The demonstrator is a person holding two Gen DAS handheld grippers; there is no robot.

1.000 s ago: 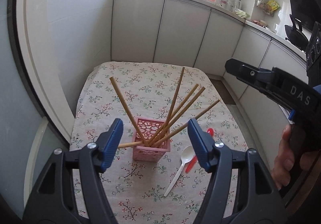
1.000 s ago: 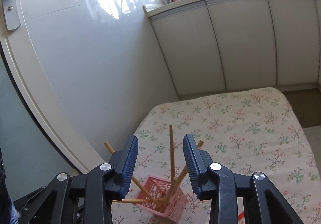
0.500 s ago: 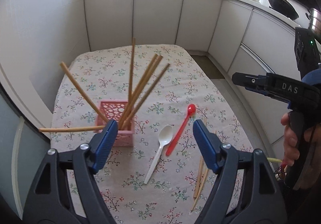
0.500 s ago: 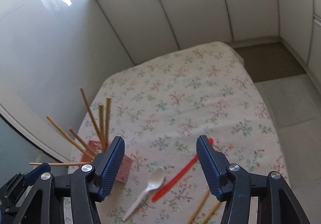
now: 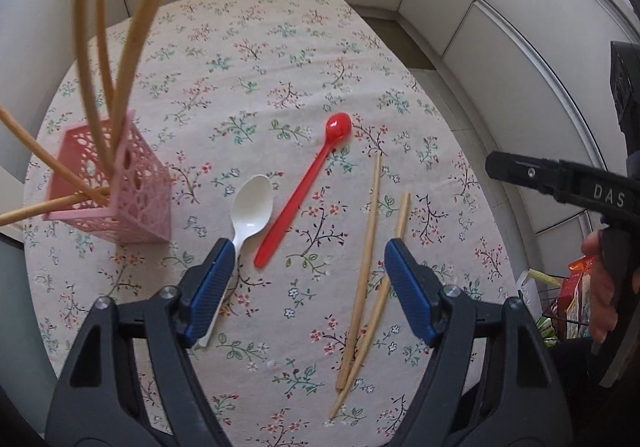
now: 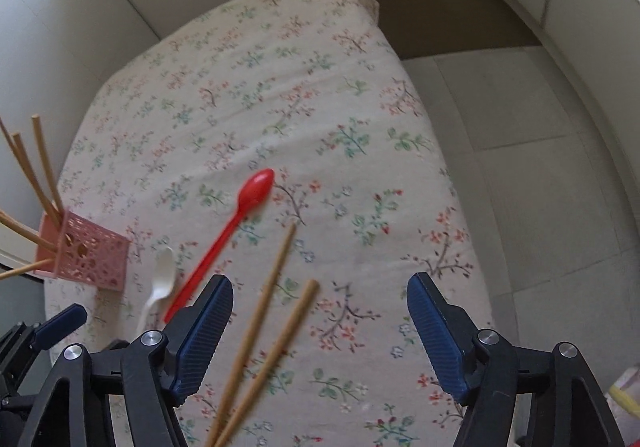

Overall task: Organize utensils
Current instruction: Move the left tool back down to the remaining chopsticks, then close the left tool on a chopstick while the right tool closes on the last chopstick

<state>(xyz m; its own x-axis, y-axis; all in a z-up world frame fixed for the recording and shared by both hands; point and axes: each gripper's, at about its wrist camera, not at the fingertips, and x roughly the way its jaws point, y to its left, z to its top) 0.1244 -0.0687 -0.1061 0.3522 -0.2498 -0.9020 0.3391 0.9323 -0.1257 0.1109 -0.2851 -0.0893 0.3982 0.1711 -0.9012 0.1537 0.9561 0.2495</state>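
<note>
While the two loose chopsticks are being lined up for a pick, the scene is being laid out as follows.

Holder: a pink perforated plastic square basket (image 5: 116,191) is being kept upright at the left edge of the desk covered in a flowered cloth (image 5: 280,47), so that long utensils can be stood in it.

Stored sticks: several tan wooden chopsticks (image 5: 120,47) are already being held in the basket, leaning outward with their tips fanning up and to the left.

Loose chopsticks: two tan wooden chopsticks lying flat (image 6: 260,331) are being left near the front right of the cloth, almost parallel, their long axes running from the near edge away toward the far end, the near ends nearly touching.

Spoons: a long red plastic spoon (image 5: 304,183) and a white plastic spoon (image 5: 250,209) are being left between basket and loose chopsticks, bowls pointing away, handles slanting toward the near left.

Left gripper (image 5: 308,287): its fingers are being held apart and empty above the cloth, with the white spoon's handle passing behind the left one.

Right gripper (image 6: 320,339): its fingers are being opened, nothing gripped, the loose chopsticks seen between them, judged the next target.
</note>
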